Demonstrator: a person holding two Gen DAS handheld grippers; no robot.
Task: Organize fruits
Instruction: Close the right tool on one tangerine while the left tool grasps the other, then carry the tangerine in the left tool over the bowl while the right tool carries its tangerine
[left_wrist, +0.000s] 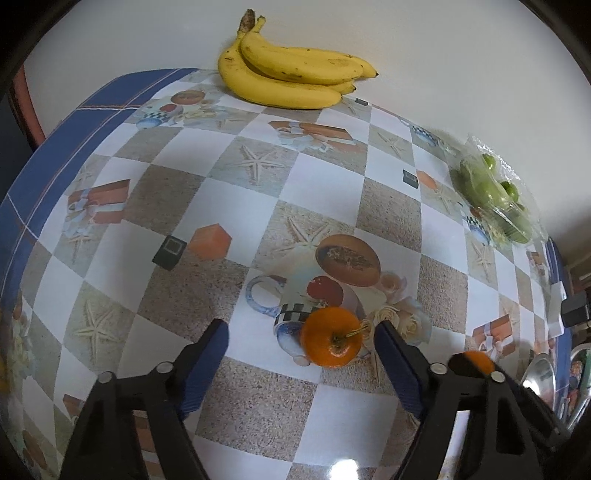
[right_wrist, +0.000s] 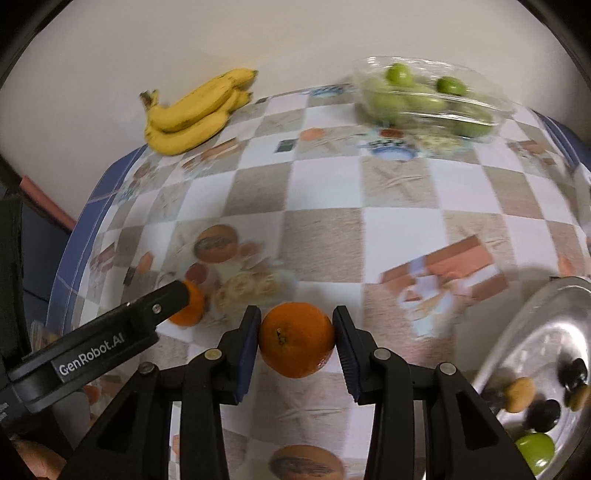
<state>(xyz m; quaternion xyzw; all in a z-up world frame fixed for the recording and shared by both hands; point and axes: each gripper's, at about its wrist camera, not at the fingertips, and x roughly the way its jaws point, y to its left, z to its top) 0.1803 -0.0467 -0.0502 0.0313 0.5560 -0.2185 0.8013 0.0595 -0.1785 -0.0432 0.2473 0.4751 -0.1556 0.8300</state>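
Observation:
My right gripper (right_wrist: 297, 339) is shut on an orange (right_wrist: 296, 339) and holds it over the patterned tablecloth (right_wrist: 325, 199). My left gripper (left_wrist: 301, 341) is open; a second orange with a stem (left_wrist: 331, 336) lies on the cloth between its fingertips, close to the right finger. This orange also shows in the right wrist view (right_wrist: 188, 304), partly hidden by the left gripper's finger. The held orange peeks out behind the left gripper's right finger (left_wrist: 478, 360). A bunch of bananas (left_wrist: 291, 74) lies at the table's far edge and also shows in the right wrist view (right_wrist: 195, 110).
A clear plastic tub of green fruits (right_wrist: 428, 98) stands at the far right of the table, also in the left wrist view (left_wrist: 495, 195). A shiny metal bowl (right_wrist: 532, 332) with small dark, tan and green fruits sits at the near right. A wall is behind the table.

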